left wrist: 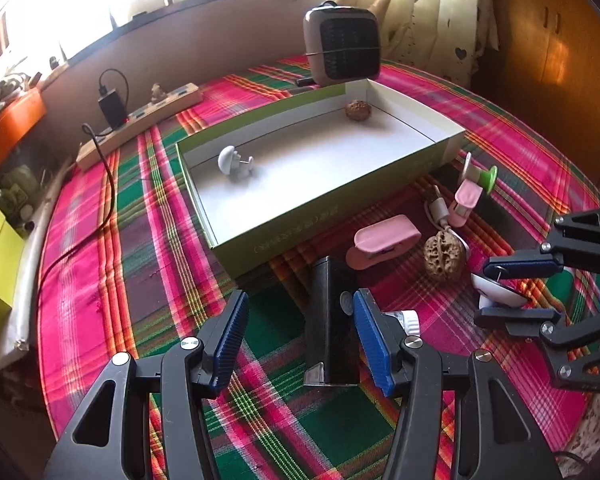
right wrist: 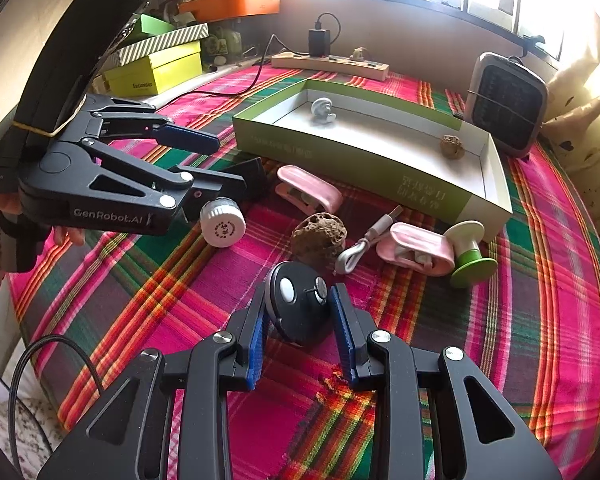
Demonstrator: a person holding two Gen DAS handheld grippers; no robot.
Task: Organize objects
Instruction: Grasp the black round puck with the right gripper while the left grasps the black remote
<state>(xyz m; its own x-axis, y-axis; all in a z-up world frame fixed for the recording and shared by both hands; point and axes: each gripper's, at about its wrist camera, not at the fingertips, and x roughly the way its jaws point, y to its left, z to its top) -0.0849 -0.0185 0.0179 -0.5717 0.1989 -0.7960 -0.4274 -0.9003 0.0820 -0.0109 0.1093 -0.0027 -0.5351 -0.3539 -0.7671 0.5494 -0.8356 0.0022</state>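
- Two blue pads of the left gripper [left wrist: 300, 340] stand wide apart, gripping nothing; a black box [left wrist: 332, 320] lies between them on the plaid surface [left wrist: 120, 240].
- Right wrist view: the right gripper [right wrist: 302, 320] is clamped on a black round gadget [right wrist: 300, 300]; at 12 o'clock a walnut [right wrist: 319, 238], behind it the tray [right wrist: 360, 160].

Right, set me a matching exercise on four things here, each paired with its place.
Things:
1. white figurine
2. round black gadget
3. black box
4. green-and-white spool

Places:
A. between the left gripper's open fingers
B. inside the tray
C. gripped by the right gripper
D. on the cloth beside the tray's corner

Pairs: 1-B, 2-C, 3-A, 4-D
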